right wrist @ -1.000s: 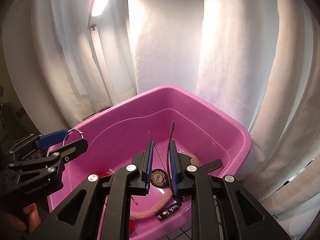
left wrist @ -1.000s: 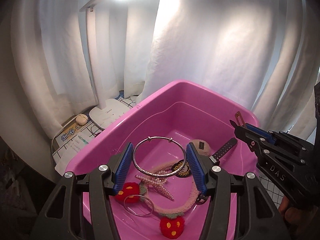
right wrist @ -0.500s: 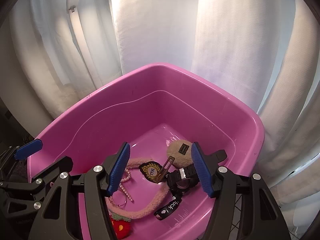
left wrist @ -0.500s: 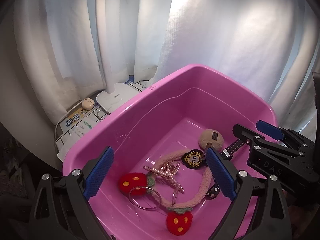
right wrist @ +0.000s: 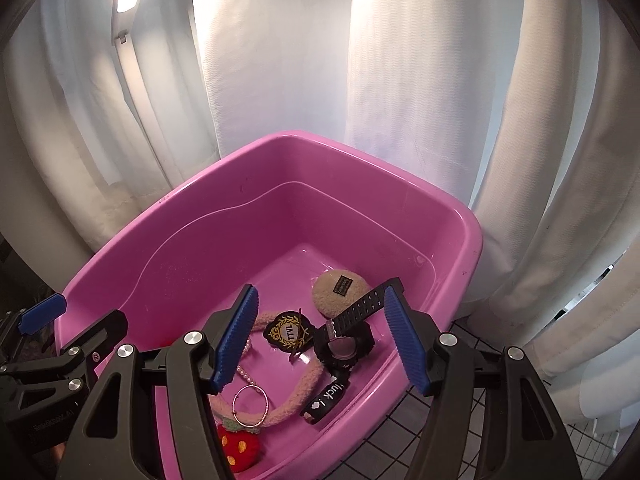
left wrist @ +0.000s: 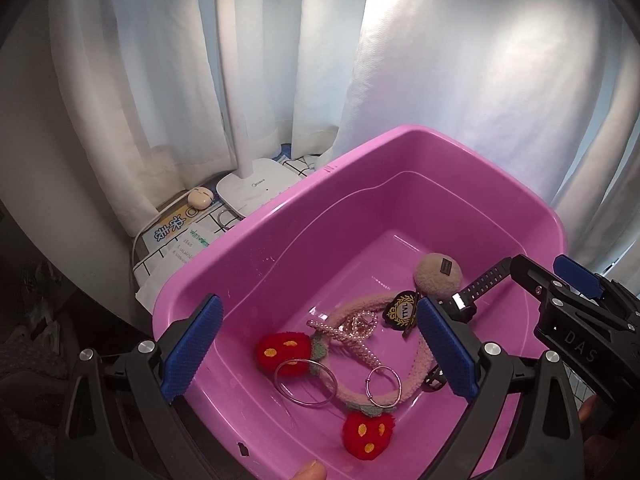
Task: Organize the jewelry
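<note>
A pink tub [left wrist: 248,240] holds the jewelry: a fuzzy pink headband [left wrist: 352,308] with red strawberries [left wrist: 284,354], a silver bangle [left wrist: 306,403], a pearl clip [left wrist: 360,348], a black badge [left wrist: 402,312], a beige puff [left wrist: 438,276] and a black watch [right wrist: 344,346]. My left gripper [left wrist: 320,344] hangs over the tub's near side. Its jaws are opening, with nothing between them. My right gripper [right wrist: 320,336] hovers above the watch and badge [right wrist: 287,332]. Its jaws are opening too and hold nothing. Each gripper shows at the edge of the other's view.
White curtains close off the back and sides. Left of the tub stand a white lamp base [left wrist: 256,192], a small beige case [left wrist: 200,197] and papers [left wrist: 180,236]. A grid-patterned cloth [right wrist: 440,432] lies under the tub's right corner. A fingertip [left wrist: 308,472] shows at the bottom edge.
My left jaws spread wide and the silver bangle they held dropped into the tub. My right jaws let go of a thin hair clip, and both views tipped down.
</note>
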`<move>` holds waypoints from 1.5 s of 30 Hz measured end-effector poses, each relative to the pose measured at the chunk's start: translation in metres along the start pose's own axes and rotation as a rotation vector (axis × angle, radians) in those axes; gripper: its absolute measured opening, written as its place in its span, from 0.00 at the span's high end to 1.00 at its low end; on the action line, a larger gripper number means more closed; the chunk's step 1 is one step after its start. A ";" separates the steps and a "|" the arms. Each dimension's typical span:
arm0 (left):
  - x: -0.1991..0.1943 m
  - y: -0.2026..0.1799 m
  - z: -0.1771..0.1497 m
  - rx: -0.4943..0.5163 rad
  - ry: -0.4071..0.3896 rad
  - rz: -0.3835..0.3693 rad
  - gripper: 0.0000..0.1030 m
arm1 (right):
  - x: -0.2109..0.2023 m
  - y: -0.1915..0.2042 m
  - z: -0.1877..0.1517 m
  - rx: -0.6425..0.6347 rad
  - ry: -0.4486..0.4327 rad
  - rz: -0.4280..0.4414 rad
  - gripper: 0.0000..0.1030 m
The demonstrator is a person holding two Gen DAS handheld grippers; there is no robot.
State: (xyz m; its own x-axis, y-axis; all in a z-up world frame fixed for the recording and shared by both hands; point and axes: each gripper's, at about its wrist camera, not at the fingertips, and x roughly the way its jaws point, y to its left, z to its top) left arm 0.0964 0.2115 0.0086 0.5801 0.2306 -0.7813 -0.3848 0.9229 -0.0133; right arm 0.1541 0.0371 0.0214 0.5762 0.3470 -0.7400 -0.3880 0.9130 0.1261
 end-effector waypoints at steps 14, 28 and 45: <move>-0.012 0.000 -0.005 0.015 -0.017 0.045 0.06 | -0.019 -0.002 -0.016 0.026 -0.001 -0.054 0.39; -0.017 0.001 -0.007 0.010 -0.018 0.050 0.06 | -0.026 0.000 -0.019 -0.005 -0.011 -0.063 0.39; -0.017 0.004 -0.008 -0.005 -0.010 0.047 0.06 | -0.030 0.001 -0.019 -0.002 -0.019 -0.067 0.39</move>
State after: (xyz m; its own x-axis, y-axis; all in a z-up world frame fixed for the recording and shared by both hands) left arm 0.0791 0.2093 0.0168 0.5681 0.2772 -0.7748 -0.4157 0.9093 0.0204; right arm 0.1227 0.0231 0.0316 0.6149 0.2890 -0.7338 -0.3491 0.9340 0.0754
